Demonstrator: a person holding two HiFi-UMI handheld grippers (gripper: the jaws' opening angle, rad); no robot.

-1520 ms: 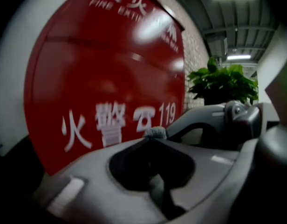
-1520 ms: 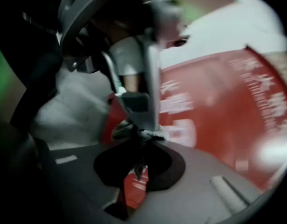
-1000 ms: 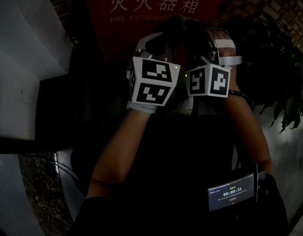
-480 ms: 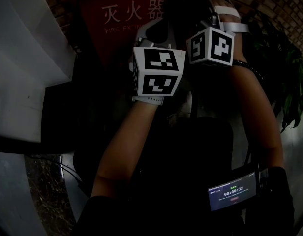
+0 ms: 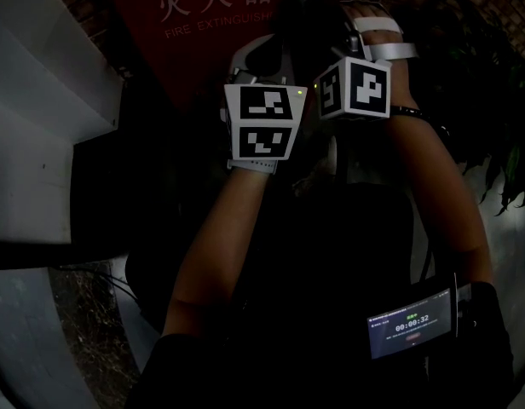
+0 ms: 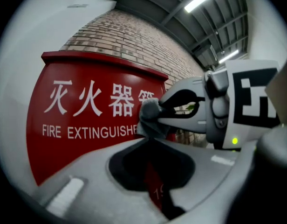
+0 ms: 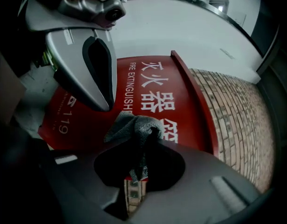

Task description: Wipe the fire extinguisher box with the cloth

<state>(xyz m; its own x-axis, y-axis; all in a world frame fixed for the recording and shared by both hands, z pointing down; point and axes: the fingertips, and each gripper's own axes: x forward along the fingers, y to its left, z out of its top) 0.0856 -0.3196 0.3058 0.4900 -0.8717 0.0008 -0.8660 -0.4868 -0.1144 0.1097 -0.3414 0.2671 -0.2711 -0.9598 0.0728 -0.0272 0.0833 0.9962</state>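
Observation:
The red fire extinguisher box (image 6: 83, 129) with white lettering stands close in front of both grippers; it also fills the middle of the right gripper view (image 7: 181, 101) and the top of the dark head view (image 5: 203, 37). A small grey cloth (image 7: 134, 125) is bunched at the tips of my right gripper (image 7: 144, 139), which is shut on it and holds it against the lettering. From the left gripper view the cloth (image 6: 150, 118) hangs just past my left gripper (image 6: 149, 139). That gripper's jaws meet with nothing seen between them. Both marker cubes (image 5: 261, 130) sit side by side.
A brick wall (image 6: 134, 36) rises behind and to the right of the box. A leafy plant (image 5: 501, 143) stands at the right. White wall panels (image 5: 41, 100) are at the left. A small screen (image 5: 412, 322) rides on the person's right forearm.
My right gripper with the cloth has climbed the box face, from below the lettering up onto the characters. The left gripper has stayed beside it.

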